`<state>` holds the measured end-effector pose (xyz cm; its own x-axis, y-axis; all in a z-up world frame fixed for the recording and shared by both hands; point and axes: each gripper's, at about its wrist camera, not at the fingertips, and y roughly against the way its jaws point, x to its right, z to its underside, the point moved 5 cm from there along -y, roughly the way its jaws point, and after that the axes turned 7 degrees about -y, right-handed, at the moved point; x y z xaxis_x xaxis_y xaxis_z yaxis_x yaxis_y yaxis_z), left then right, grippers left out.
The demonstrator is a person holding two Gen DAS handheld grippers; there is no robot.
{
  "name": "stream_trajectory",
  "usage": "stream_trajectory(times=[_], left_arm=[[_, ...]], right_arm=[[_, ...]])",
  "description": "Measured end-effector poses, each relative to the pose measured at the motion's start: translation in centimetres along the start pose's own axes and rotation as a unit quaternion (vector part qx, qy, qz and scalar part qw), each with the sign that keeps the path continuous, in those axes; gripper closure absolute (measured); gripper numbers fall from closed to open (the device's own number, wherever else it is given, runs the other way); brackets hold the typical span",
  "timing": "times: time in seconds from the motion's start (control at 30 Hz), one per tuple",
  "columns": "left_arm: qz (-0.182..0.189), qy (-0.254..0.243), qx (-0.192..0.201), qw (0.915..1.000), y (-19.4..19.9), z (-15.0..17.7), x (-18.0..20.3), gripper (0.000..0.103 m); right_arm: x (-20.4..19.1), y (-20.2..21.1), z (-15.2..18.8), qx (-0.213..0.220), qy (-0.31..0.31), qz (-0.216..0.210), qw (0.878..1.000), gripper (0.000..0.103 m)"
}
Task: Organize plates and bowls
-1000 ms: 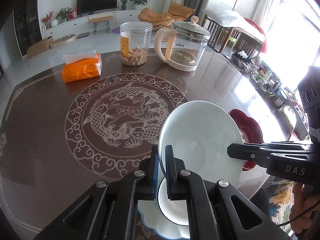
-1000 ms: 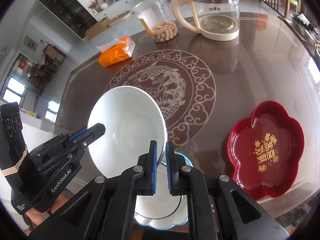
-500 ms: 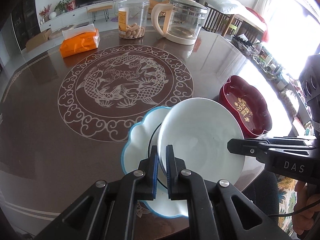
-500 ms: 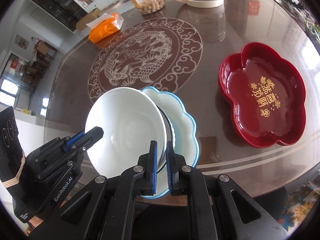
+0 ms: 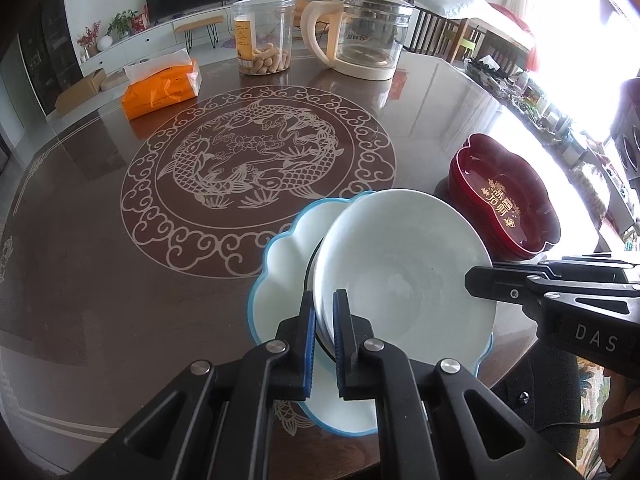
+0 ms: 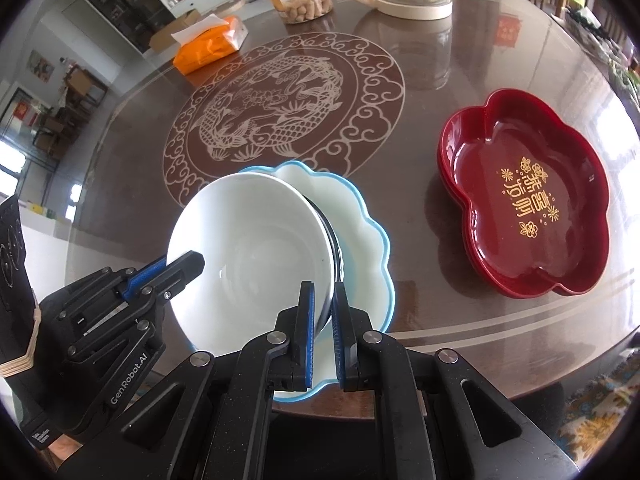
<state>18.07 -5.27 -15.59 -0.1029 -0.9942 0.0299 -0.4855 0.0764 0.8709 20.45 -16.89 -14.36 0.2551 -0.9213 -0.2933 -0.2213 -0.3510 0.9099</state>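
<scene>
Both grippers pinch the same white ceramic bowl by its rim: the left gripper has its blue-padded jaws nearly closed on the rim's left side, and the right gripper clamps the opposite side just as narrowly, each with one jaw inside the bowl and one outside. Seen from the left wrist, the right gripper reaches in from the right edge of view to the bowl's far rim; from the right wrist, the left gripper bites the rim on the left. The bowl sits tilted over a scalloped white plate with a blue edge, with a darker rim of another dish showing between bowl and plate. This stack is at the near edge of the round dark-brown table with a pale fish medallion. A red flower-shaped lacquer tray with gold characters lies near the plate toward the table's right edge. Along the far edge stand an orange tissue pack, a clear plastic jar of peanuts and a glass kettle with a cream handle.
</scene>
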Motion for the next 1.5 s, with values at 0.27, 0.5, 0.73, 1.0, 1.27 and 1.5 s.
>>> stream_trajectory(times=[0.27, 0.5, 0.73, 1.0, 1.27, 1.5], left_arm=[[-0.005, -0.003, 0.002, 1.0000, 0.1, 0.2, -0.4, 0.093], [-0.005, 0.037, 0.039, 0.9986, 2.4, 0.2, -1.9, 0.069], [-0.034, 0.049, 0.144, 0.9878, 7.3, 1.2, -1.0, 0.018], [-0.027, 0.015, 0.214, 0.9763, 11.0, 2.5, 2.8, 0.014], [-0.070, 0.011, 0.292, 0.9537, 14.9, 2.9, 3.6, 0.005], [-0.069, 0.020, 0.295, 0.9528, 14.6, 3.3, 3.4, 0.005]], right_arm=[[0.1, -0.2, 0.2, 0.011, 0.013, 0.001, 1.000, 0.090], [0.6, 1.6, 0.2, 0.059, 0.001, -0.023, 0.998, 0.077], [1.7, 7.3, 2.9, 0.218, 0.002, 0.013, 0.976, 0.039], [1.9, 13.6, 9.3, 0.434, 0.004, 0.086, 0.897, 0.026], [-0.2, 15.5, 11.1, 0.489, 0.038, 0.109, 0.865, 0.021], [-0.1, 15.9, 11.5, 0.498, 0.030, 0.104, 0.860, 0.021]])
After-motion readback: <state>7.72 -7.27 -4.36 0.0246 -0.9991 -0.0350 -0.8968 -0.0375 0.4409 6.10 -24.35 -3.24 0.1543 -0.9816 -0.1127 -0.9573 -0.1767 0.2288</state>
